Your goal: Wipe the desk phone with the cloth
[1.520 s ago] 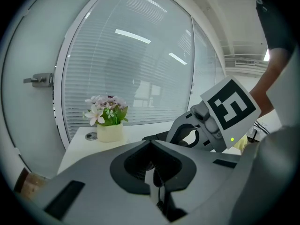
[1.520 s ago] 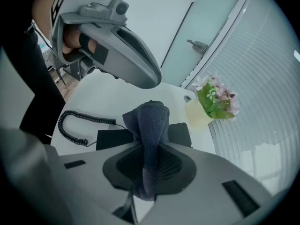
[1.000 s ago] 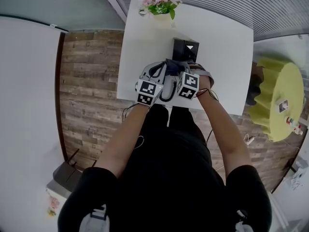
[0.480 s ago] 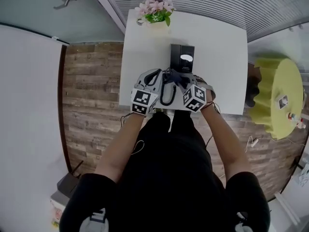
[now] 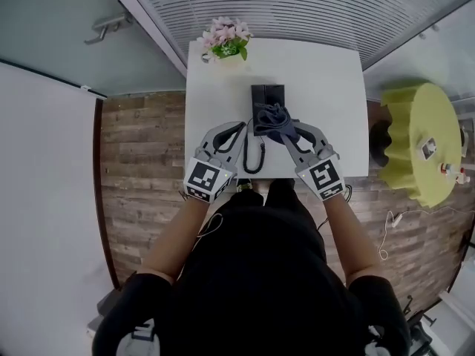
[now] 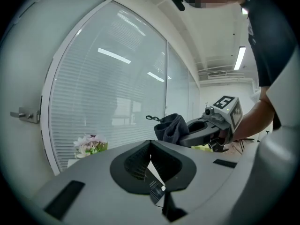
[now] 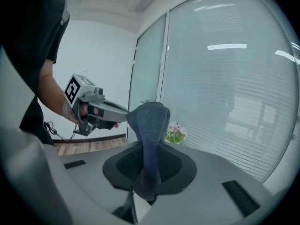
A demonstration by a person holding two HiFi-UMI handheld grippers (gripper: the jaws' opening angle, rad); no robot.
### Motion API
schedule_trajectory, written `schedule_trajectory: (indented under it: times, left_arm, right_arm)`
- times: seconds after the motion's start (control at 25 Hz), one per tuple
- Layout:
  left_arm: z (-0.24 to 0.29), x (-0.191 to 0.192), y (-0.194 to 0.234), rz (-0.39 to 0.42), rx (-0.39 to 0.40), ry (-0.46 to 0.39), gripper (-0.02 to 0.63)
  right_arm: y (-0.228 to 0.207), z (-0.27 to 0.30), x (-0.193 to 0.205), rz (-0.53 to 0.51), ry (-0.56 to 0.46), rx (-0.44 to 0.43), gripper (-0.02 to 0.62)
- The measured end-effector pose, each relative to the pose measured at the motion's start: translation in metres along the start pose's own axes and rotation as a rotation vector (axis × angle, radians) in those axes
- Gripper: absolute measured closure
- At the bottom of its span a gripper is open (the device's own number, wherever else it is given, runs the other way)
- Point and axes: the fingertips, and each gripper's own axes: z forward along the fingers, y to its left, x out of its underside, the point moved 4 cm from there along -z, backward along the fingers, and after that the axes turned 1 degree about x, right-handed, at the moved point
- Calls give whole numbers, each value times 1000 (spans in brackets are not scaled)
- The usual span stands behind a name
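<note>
The black desk phone (image 5: pixel 266 97) stands mid-table on the white table (image 5: pixel 326 87). A dark blue cloth (image 5: pixel 276 117) hangs bunched over the phone's near end, and my right gripper (image 5: pixel 285 130) is shut on it. In the right gripper view the cloth (image 7: pixel 151 125) rises from between the shut jaws. My left gripper (image 5: pixel 243 127) sits just left of the phone, shut with nothing in it. In the left gripper view its jaws meet, and the cloth (image 6: pixel 170 125) and right gripper (image 6: pixel 206 131) show ahead. Neither gripper view shows the phone.
A pot of pink flowers (image 5: pixel 225 41) stands at the table's far left corner. A black cord loop (image 5: pixel 254 158) lies between the grippers near the front edge. A round yellow table (image 5: pixel 421 139) stands to the right, with wood floor around and glass walls with blinds behind.
Both grippers have drawn apart and back toward the table's near edge. The cloth stays in the right gripper, now over the phone's near end. The head view has shifted.
</note>
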Motion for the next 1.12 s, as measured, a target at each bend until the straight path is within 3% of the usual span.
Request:
schedule_trajectory:
  times: [0.16,0.32,0.72,1.12]
  left_arm:
    - [-9,-39,-13,35,53,-58,597]
    - [-13,-67,-20,50,84,-105,597]
    - [-5,-93,-27,74,123,-145,597]
    - [3,-111,-35,73,153,-162,597]
  right_arm:
    - [-5,-30,-42,54,-154,45,528]
    - [-11,-47,-70,83,-237,73,528]
    - [-18,-64,-104,78,-317,104,528]
    - [-26,-70,-113,89,-347,115,528]
